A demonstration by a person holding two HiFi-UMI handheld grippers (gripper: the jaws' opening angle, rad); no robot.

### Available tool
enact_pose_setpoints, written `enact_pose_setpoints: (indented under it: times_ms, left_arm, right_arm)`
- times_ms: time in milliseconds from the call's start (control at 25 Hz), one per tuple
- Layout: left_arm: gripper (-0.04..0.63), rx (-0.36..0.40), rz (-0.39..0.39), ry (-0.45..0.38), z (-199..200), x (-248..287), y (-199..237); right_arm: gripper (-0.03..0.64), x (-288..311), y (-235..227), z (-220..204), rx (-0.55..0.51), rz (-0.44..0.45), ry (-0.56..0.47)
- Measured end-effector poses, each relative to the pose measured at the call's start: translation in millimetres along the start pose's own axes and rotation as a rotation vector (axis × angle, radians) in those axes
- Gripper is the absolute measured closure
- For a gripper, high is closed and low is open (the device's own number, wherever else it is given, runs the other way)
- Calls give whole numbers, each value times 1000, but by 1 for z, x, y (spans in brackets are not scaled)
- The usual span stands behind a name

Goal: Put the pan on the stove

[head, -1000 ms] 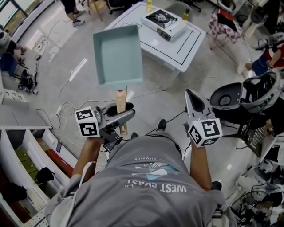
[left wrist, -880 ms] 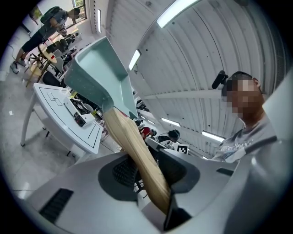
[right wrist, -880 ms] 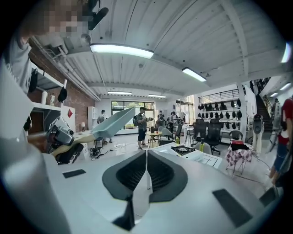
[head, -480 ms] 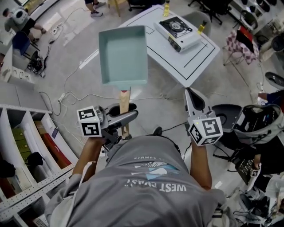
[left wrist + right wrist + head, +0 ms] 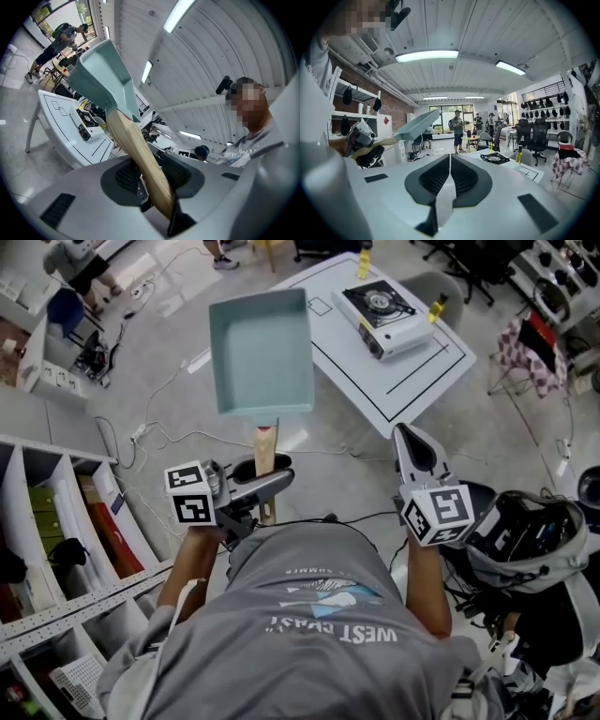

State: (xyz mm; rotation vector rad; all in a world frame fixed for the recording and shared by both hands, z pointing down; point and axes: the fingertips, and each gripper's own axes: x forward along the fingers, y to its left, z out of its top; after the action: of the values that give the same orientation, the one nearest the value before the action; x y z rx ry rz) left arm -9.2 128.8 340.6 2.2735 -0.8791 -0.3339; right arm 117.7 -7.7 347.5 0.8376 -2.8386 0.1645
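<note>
Two jaws of the left claw [image 5: 264, 482] clamp, partway closed, on the wooden handle [image 5: 266, 442] of the teal pan [image 5: 261, 354], held in the air over the floor [image 5: 169, 418], short of the desk [image 5: 394, 381]. On the desk sits the stove [image 5: 382, 307]. The right claw [image 5: 412, 442] is closed, gripping nothing.

White table [image 5: 361, 367] with yellow bottles [image 5: 437, 307] (two); open shelving [image 5: 66, 521].

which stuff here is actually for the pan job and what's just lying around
For the job: pan, held by its wooden handle in the left gripper; stove on the white table.
Lying about: yellow bottle, floor cables, shelves.
</note>
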Motion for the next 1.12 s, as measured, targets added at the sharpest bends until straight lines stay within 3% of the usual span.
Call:
enact_pose_setpoints:
  times_ms: [240,560,1120]
  left_arm:
    - [463,-12,0,3,8,40,2]
    - [463,-29,-46,60,22,81,21]
    - [463,-14,-252,245,94,133,110]
  right_arm:
    - [597,-4,-39,-1,23,3,-6]
    - [596,-1,-79,-8,63,-59,1]
    - [597,39,-132,5,104,-342,5]
